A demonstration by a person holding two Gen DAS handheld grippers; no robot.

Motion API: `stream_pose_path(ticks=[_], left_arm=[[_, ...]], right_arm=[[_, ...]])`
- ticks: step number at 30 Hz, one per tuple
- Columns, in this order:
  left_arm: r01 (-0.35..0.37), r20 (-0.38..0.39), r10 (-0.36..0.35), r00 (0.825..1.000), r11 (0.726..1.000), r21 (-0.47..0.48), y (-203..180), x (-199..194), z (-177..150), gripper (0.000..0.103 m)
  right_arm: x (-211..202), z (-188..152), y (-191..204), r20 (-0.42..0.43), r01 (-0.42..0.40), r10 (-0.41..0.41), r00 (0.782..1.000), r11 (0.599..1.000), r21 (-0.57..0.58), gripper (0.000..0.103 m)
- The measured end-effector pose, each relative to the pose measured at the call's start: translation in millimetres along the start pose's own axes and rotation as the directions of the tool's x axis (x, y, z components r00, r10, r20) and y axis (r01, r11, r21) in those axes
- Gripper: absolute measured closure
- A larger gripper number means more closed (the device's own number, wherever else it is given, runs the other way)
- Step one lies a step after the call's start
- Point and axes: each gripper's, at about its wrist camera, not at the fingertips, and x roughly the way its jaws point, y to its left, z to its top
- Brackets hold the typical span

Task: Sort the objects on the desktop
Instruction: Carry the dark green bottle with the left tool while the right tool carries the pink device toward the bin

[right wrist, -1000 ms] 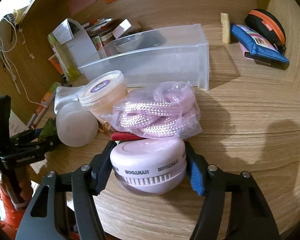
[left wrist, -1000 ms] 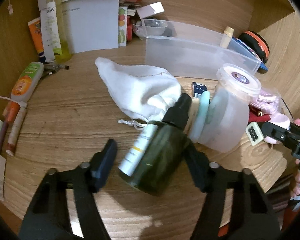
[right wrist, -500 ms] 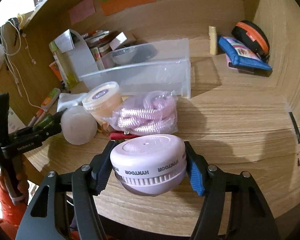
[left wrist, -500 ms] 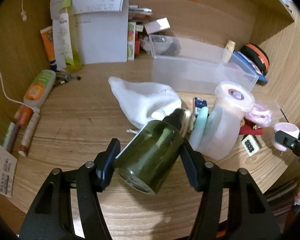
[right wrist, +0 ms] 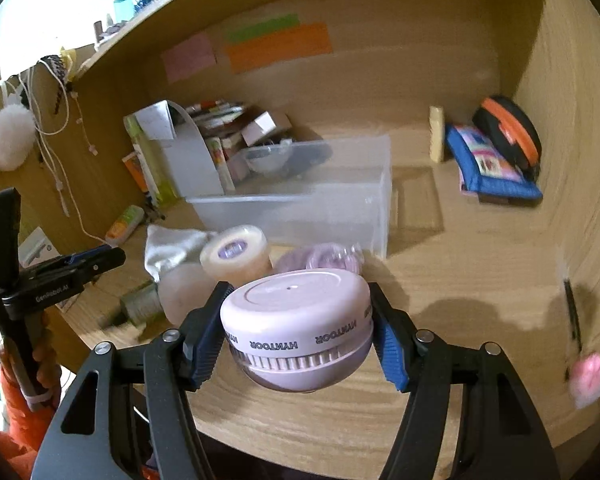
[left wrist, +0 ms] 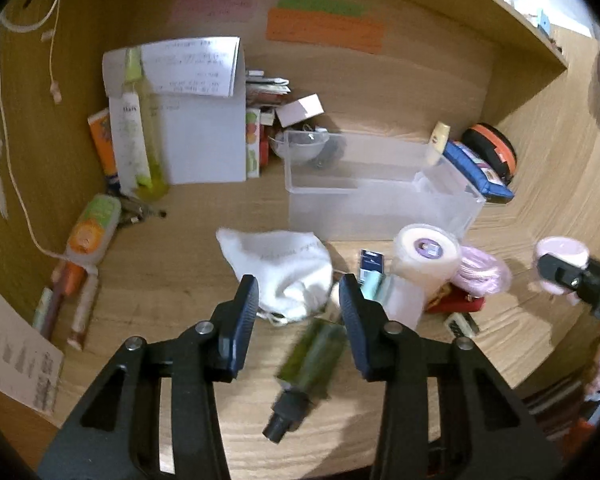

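My left gripper (left wrist: 298, 300) is empty, its jaws apart, raised above the desk. Below it a dark green bottle (left wrist: 310, 362) lies blurred on the wood, black cap toward the front edge; it also shows in the right wrist view (right wrist: 140, 304). My right gripper (right wrist: 298, 340) is shut on a round pink HYNTOOR device (right wrist: 296, 320) and holds it above the desk; it shows at the right in the left wrist view (left wrist: 560, 254). A clear plastic bin (left wrist: 380, 200) stands behind the pile.
A white cloth pouch (left wrist: 280, 264), a lidded tub (left wrist: 424, 256), bagged pink rope (left wrist: 482, 272) and a red item (left wrist: 456, 304) crowd the desk middle. Tubes and pens (left wrist: 80, 256) lie left. A blue pouch (left wrist: 480, 168) and orange-black case (left wrist: 490, 148) sit back right.
The green bottle has left my left gripper and now lies below it, cap toward the front. The left gripper has risen and pulled back. The right gripper has lifted the pink device higher.
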Motion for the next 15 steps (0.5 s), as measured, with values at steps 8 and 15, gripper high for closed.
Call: stream_pose_path(ticks=[8,15], left_arm=[[0.059,-0.066,-0.064,0.996,0.996,-0.069,31.8,7.8,-14.8,0.048],[0.092,-0.113,-0.085,0.99,0.994,0.055,4.7,16.2,-35.2,0.027]], right_arm=[[8.0,4.1,4.4,-0.012,-0.009,0.009,1.0,1.0,-0.021,0.041],[18.5,0.3,0.2,-0.039,-0.032,0.033,0.999,0.999,0.007,0.041]])
